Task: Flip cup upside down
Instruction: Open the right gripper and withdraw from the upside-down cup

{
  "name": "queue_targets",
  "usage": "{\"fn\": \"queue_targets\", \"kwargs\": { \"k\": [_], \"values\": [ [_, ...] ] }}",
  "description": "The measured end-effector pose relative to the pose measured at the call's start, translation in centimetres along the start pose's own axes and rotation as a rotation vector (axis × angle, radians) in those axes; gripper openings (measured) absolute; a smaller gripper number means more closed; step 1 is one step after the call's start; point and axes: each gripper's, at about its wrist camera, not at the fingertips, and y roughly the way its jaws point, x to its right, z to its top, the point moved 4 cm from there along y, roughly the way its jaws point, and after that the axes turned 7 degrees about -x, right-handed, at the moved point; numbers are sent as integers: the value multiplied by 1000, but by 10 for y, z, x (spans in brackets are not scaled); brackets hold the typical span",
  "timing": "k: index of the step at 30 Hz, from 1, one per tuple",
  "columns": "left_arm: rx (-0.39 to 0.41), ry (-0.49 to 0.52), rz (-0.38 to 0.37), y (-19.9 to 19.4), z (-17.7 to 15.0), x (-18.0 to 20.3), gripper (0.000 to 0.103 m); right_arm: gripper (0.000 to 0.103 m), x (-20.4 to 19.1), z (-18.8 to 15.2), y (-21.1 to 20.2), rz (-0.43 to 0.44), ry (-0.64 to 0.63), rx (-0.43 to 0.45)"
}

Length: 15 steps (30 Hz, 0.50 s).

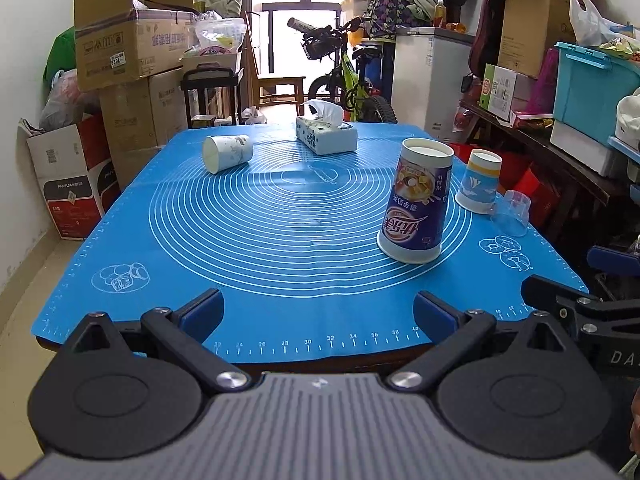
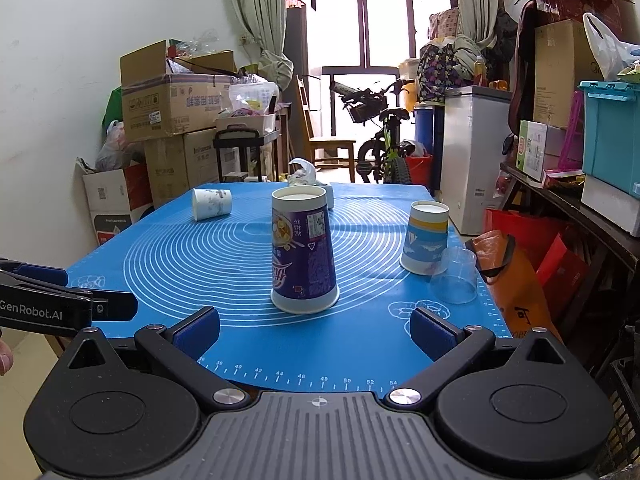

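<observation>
Tapered paper cup on ringed silicone mat

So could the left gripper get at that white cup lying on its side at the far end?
Probably yes. The left gripper is open and empty, and the blue mat between it and the tipped white cup is bare; the tissue box sits off to the side.
</observation>
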Motion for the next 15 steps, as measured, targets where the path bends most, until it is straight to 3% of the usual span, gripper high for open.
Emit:
{"fn": "queue_targets", "kwargs": {
  "k": [15],
  "values": [
    [2,-3,0,0,-3,0,100,101,-3,-2,-5,10,-4,4]
  ]
}}
